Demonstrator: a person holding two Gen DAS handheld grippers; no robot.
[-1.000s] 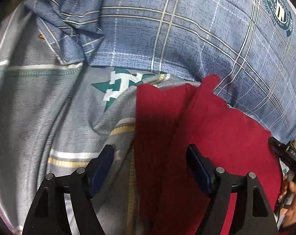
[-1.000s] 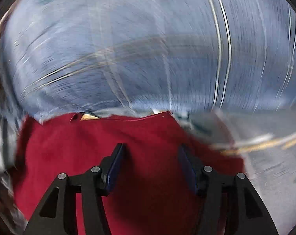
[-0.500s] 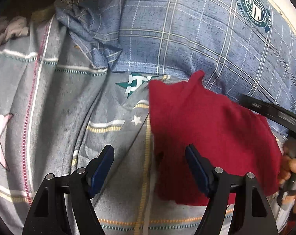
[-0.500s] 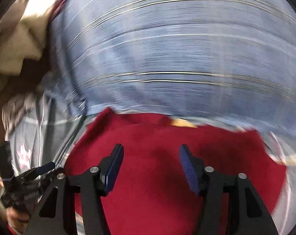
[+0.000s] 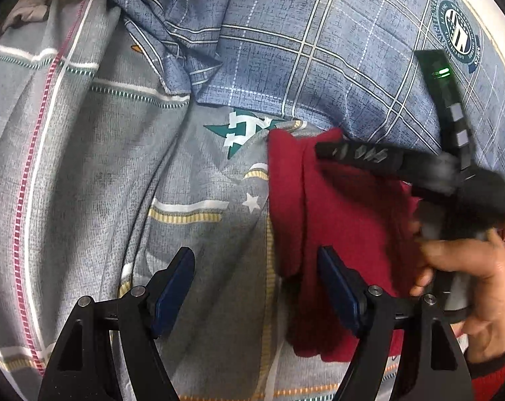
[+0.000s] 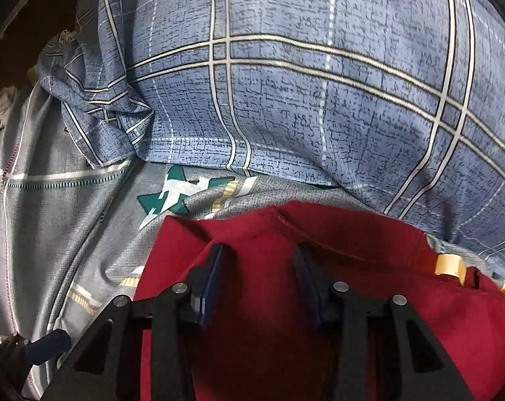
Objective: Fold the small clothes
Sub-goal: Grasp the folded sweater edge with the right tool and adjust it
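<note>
The dark red knit cloth [image 5: 346, 220] lies on the grey bedsheet with stripes and star prints [image 5: 95, 173], its far edge just beside the blue plaid pillow [image 5: 285, 53]. In the left wrist view a lengthwise fold runs down the cloth near its left edge; the lower portion of the cloth is hidden behind the claw frame.

Left claw [image 5: 257, 292]: jaws spread wide, holding nothing. The left finger sits over bare bedsheet; the right finger sits over the left part of the red cloth. Whether the pads touch the fabric cannot be told.

Right claw [image 6: 259, 282]: jaws set at a moderate gap, over the cloth near its far edge. The blue pads flank a raised area of the fabric, but no pinch is visible. In the left wrist view this claw appears motion-blurred and only partly legible, with the person's right hand [image 5: 466, 284] on its grip.

A pale yellow tag [image 6: 449, 264] shows at the cloth's right edge; its attachment is not discernible.
</note>
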